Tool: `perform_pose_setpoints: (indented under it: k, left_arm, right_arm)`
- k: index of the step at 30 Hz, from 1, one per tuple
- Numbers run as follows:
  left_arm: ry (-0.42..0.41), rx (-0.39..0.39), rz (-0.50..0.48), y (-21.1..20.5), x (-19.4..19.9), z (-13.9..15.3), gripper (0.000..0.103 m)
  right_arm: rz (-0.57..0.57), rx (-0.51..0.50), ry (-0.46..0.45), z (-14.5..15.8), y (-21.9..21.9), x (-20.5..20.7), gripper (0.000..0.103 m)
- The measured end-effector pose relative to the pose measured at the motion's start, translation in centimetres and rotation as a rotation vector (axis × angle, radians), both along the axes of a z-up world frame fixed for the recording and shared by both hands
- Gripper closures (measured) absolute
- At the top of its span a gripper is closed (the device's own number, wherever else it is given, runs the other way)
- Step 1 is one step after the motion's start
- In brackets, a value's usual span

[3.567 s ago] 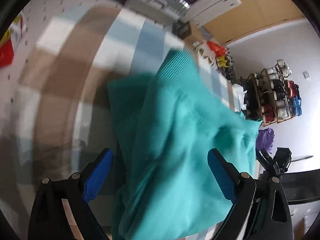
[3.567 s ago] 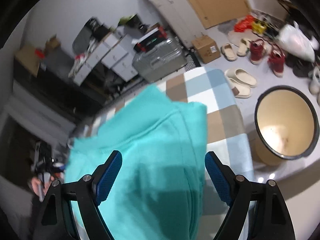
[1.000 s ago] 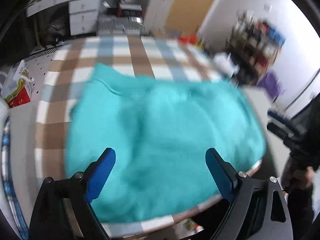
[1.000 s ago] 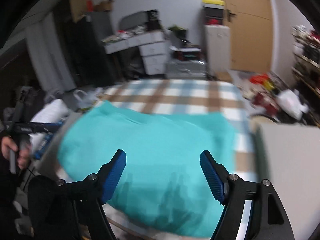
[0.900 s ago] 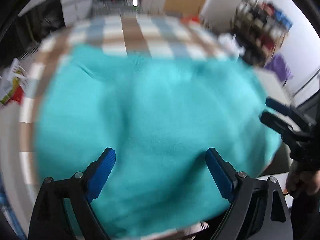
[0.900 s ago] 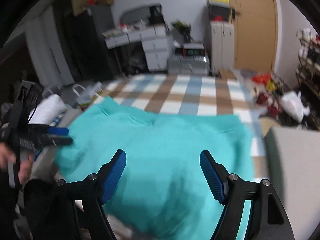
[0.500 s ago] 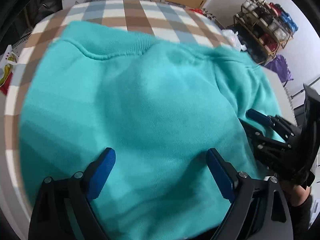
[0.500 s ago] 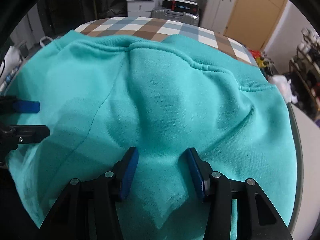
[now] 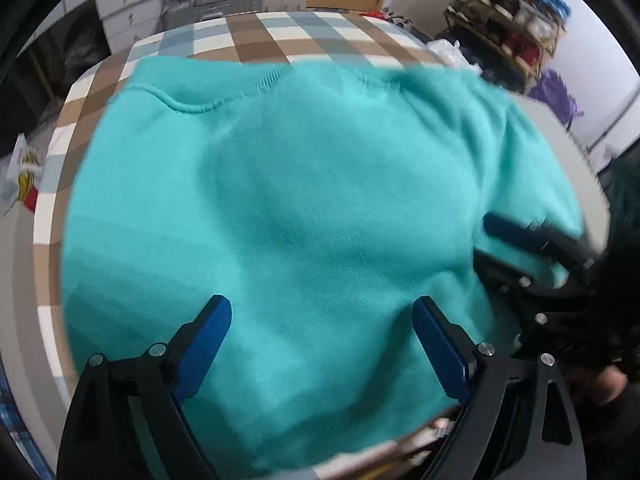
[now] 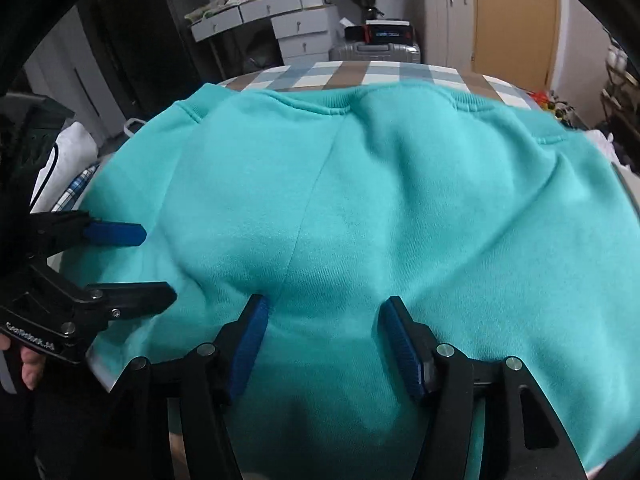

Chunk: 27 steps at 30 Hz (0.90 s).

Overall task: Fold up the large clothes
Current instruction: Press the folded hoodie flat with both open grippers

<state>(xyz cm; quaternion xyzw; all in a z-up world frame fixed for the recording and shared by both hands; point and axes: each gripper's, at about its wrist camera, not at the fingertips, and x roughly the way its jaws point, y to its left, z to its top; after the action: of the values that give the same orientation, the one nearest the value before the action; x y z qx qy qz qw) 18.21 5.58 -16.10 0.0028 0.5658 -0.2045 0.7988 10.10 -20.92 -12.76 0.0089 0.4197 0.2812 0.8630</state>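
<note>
both grippers [image 9: 320,316] [image 10: 324,312] angled down, over sweatshirt [image 10: 400,200]

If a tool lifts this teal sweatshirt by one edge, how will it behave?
The teal sweatshirt probably drapes and sags, since it already lies in soft creases. Its thick fleece looks fairly heavy, so it may drag. It seems unlikely to slide on the checked cloth.

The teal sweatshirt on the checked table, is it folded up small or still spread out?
Spread out. The teal sweatshirt lies wide across the checked table, its ribbed edge running along the far side, with only soft wrinkles and no tidy folded stack visible.
</note>
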Motion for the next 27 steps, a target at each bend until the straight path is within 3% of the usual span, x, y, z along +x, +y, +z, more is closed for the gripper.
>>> perform_pose_setpoints:
  k: [3,6,7,9,11,12,13,17,20,21,24,25,27]
  left_arm:
    - [-0.113,-0.04,-0.016,-0.5,0.5,4.3,0.013]
    - [-0.143,0.029,-0.004,-3.3,3.6,5.7,0.013]
    - [-0.119,0.05,0.001,-4.2,4.7,5.2,0.013]
    - [-0.032,0.095,-0.017,-5.7,6.7,3.0,0.013]
    - [0.048,0.207,-0.017,-6.4,8.0,-0.7,0.013]
    - [0.088,0.226,-0.003,-6.3,8.7,-2.5,0.009]
    - [0.101,0.196,0.01,-5.9,8.8,-3.7,0.005]
    - [0.038,0.238,0.005,-6.4,7.8,-3.7,0.0]
    - [0.099,0.239,0.017,-6.1,8.3,-2.5,0.002]
    - [0.086,0.242,0.019,-6.0,7.6,-1.2,0.002]
    - [-0.068,0.168,-0.053,-6.2,3.6,3.9,0.002]
    - [-0.125,0.177,-0.08,-6.0,1.7,5.0,0.002]
    - [-0.157,0.26,-0.091,-4.9,-0.7,4.6,0.002]
  right_arm:
    - [-0.06,0.164,0.01,1.0,-2.9,0.3,0.043]
    - [-0.185,0.23,-0.101,3.0,-6.0,-0.1,0.038]
    - [-0.251,0.24,-0.149,3.6,-7.3,-0.4,0.03]
    - [-0.33,0.282,-0.184,4.3,-9.2,-1.2,0.024]
    - [-0.378,0.323,-0.19,4.4,-10.7,-1.5,0.023]
    - [-0.402,0.332,-0.181,4.2,-11.4,-1.4,0.021]
    - [-0.413,0.338,-0.166,3.9,-11.9,-1.0,0.02]
    - [-0.427,0.363,-0.09,3.1,-13.1,0.1,0.02]
    - [-0.433,0.363,-0.05,2.7,-13.7,0.2,0.02]
    - [-0.434,0.367,-0.036,2.5,-13.8,0.4,0.02]
    - [-0.433,0.393,-0.021,2.2,-14.3,-0.2,0.02]
    - [-0.433,0.399,-0.02,2.2,-14.7,-0.6,0.02]
    - [-0.436,0.416,-0.012,2.2,-14.8,-0.9,0.02]
